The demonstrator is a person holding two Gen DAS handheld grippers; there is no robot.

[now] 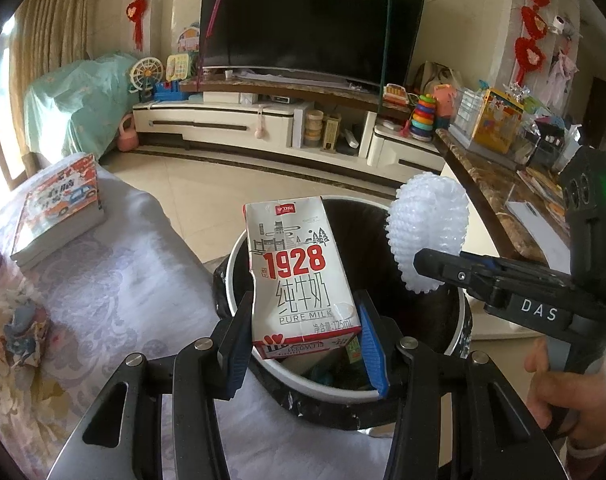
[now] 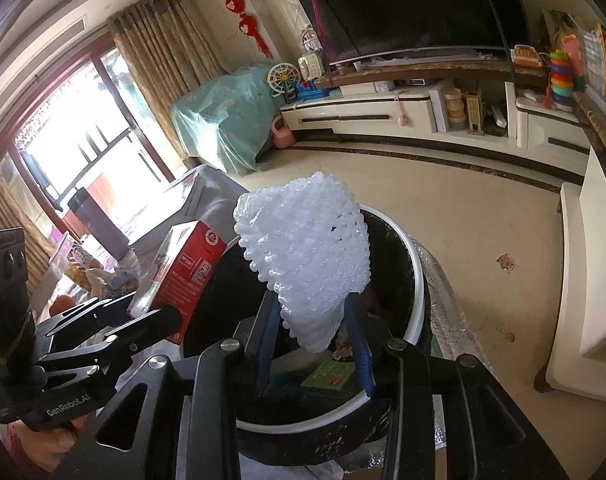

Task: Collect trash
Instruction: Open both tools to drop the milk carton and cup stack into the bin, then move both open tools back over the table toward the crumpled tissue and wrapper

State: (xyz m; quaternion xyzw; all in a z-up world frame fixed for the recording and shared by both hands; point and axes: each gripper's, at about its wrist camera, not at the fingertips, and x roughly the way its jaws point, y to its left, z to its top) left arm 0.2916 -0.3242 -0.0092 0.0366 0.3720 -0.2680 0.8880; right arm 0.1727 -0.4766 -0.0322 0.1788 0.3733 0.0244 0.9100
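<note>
A white and red milk carton (image 1: pixel 299 272) marked "1928 PURE MILK" stands upright between the blue pads of my left gripper (image 1: pixel 303 320), which is shut on it. The carton hangs over the open mouth of a round bin (image 1: pixel 323 391) with a white rim and a black liner. My right gripper (image 2: pixel 313 320) is shut on the lower end of a white foam net sleeve (image 2: pixel 307 256), held above the same bin (image 2: pixel 417 280). The left view shows the net (image 1: pixel 427 236) right of the carton. The right view shows the carton's red side (image 2: pixel 187 268) at left. Cartons and wrappers lie inside the bin.
Left of the bin is a table under a pale cloth (image 1: pixel 115 280), with a picture book (image 1: pixel 59 208) and crumpled wrappers (image 1: pixel 23 328) on it. A marble-topped counter (image 1: pixel 495 196) crowded with items runs along the right. Tiled floor and a TV cabinet (image 1: pixel 263 120) lie beyond.
</note>
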